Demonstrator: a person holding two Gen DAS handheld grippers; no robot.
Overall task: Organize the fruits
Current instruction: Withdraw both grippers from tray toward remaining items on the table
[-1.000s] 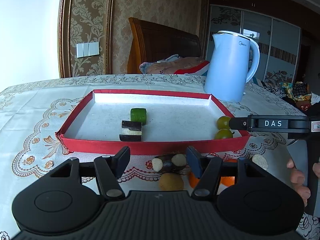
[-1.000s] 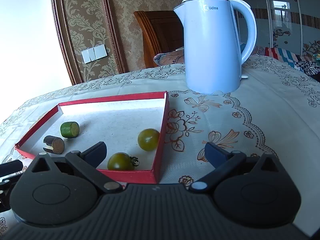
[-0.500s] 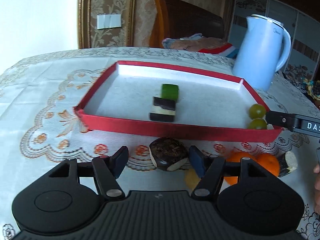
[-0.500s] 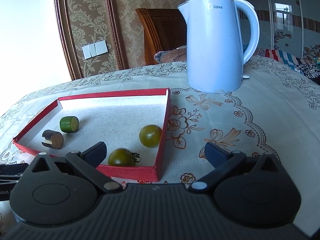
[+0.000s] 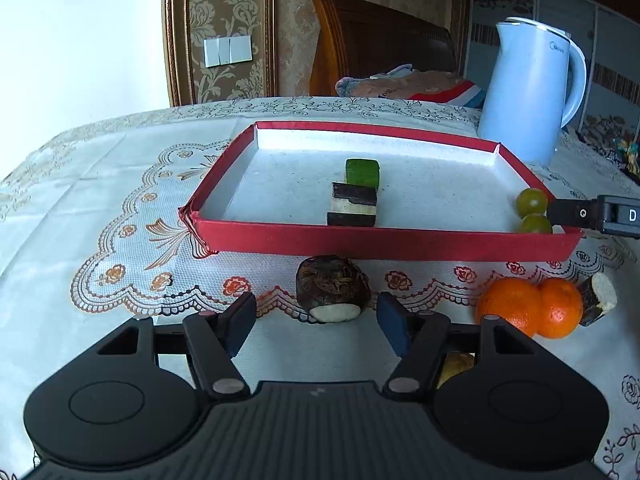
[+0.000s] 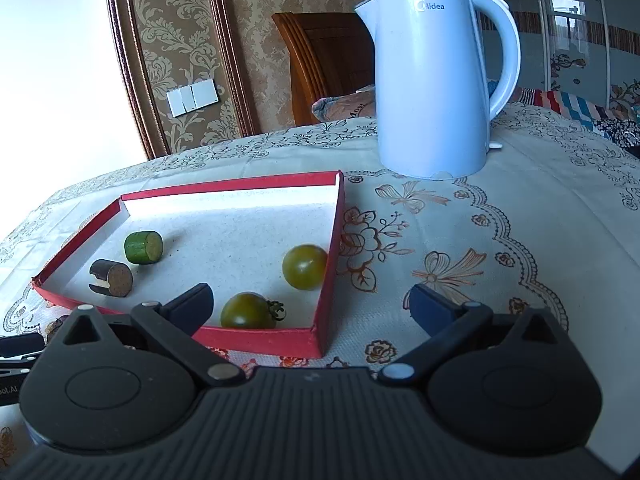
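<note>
A red tray [image 5: 384, 242] with a white floor holds a green cucumber piece [image 5: 362, 172], a dark banded piece [image 5: 352, 204] and two green tomatoes [image 5: 531, 200]. In front of the tray lies a dark brown root chunk [image 5: 332, 288] with a pale cut face. My left gripper [image 5: 316, 316] is open, and the chunk sits just ahead between its fingertips, untouched. Two oranges [image 5: 508, 306] and a dark piece with a white face [image 5: 598, 298] lie to the right. My right gripper [image 6: 312, 304] is open over the tray's near right corner [image 6: 320, 332], above one tomato [image 6: 248, 312].
A pale blue kettle [image 6: 436, 80] stands on the lace tablecloth behind the tray's right side. A wooden chair back [image 5: 380, 44] with cloth on it stands behind the table. A yellowish item [image 5: 456, 364] is half hidden under my left gripper's right finger.
The left view has swung and tipped down, so the brown root chunk now sits centred between the left fingers. The right gripper has stayed put.
</note>
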